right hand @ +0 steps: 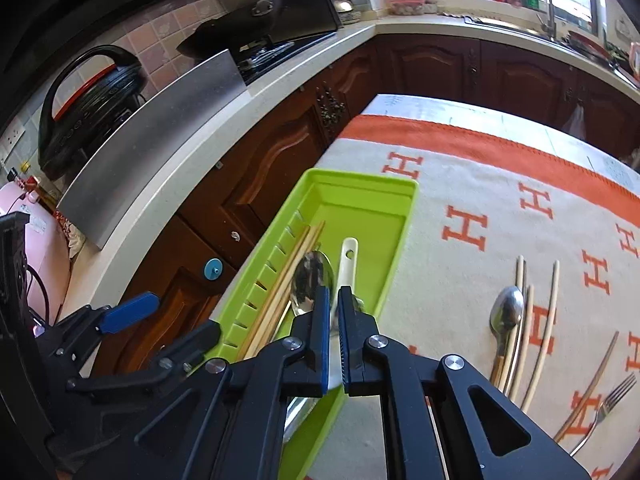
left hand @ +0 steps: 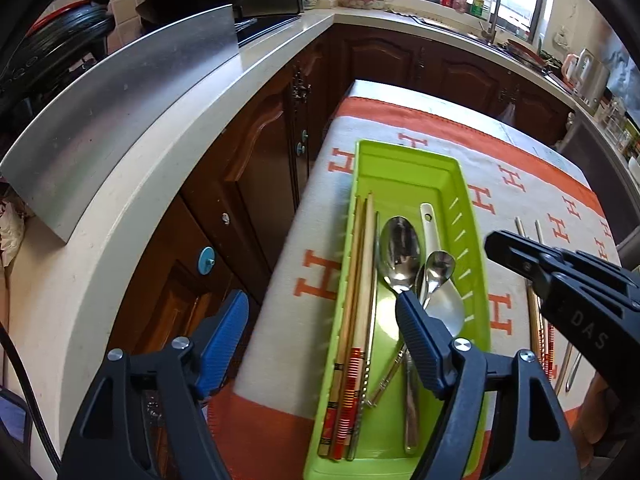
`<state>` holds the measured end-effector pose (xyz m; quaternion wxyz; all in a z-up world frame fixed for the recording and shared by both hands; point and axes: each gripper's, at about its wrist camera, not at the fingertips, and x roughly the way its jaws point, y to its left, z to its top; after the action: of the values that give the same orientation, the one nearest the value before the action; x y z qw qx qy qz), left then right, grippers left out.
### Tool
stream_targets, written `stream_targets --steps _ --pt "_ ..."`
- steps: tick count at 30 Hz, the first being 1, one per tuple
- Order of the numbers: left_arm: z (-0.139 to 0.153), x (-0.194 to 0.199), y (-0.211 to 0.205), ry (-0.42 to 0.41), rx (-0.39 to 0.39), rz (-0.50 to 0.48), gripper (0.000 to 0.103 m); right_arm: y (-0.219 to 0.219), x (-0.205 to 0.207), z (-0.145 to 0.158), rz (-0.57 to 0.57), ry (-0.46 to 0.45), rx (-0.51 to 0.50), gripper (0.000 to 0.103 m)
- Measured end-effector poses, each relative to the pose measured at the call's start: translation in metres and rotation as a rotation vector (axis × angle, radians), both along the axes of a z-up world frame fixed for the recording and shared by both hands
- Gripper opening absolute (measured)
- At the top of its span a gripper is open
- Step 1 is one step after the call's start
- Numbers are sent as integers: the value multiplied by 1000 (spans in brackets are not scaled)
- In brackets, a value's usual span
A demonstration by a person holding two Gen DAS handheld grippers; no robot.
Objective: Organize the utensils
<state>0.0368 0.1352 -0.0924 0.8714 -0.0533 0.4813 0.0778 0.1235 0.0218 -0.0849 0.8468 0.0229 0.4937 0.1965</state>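
The right gripper (right hand: 334, 300) hung over the green tray (right hand: 400, 240), jaws narrow, nothing visibly gripped. The left gripper (left hand: 320, 304) gaped wide beside the tray's chopsticks (left hand: 356, 300) and spoons (left hand: 400, 252). More utensils (right hand: 516, 320) lay on the cloth (right hand: 480, 184).

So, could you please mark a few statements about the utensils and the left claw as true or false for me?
1. The green tray holds wooden chopsticks and a large metal spoon. True.
2. The fork lies inside the tray. False: it lies on the patterned cloth, to the right of the tray.
3. The left claw is wide open and holds nothing. True.
4. No utensils lie on the cloth. False: a loose spoon, loose chopsticks and the fork lie there.
5. A white ceramic spoon lies in the tray. True.
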Motion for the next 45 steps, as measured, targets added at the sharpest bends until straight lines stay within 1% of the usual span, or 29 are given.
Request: stream_targets --steps 4,6,9,19,30,37,45 --pt "-1 -1 0 4 8 -5 81 -10 -4 -1 -23 7 5 10" --pt "-1 -2 -2 3 15 -10 83 -14 -10 1 -27 4 3 14" --pt "-1 -3 -3 5 17 -15 84 -21 -17 1 -44 6 3 17" --pt "-1 -4 -12 14 20 -35 85 -54 -35 -1 -100 25 14 18" --pt "5 -7 -33 20 42 -63 85 -104 -44 -6 -191 54 47 18" --pt "14 -8 -55 13 58 -93 87 -134 -48 -10 -238 65 78 18" --pt "19 1 -101 23 67 -167 87 -174 -55 -16 -290 71 125 18"
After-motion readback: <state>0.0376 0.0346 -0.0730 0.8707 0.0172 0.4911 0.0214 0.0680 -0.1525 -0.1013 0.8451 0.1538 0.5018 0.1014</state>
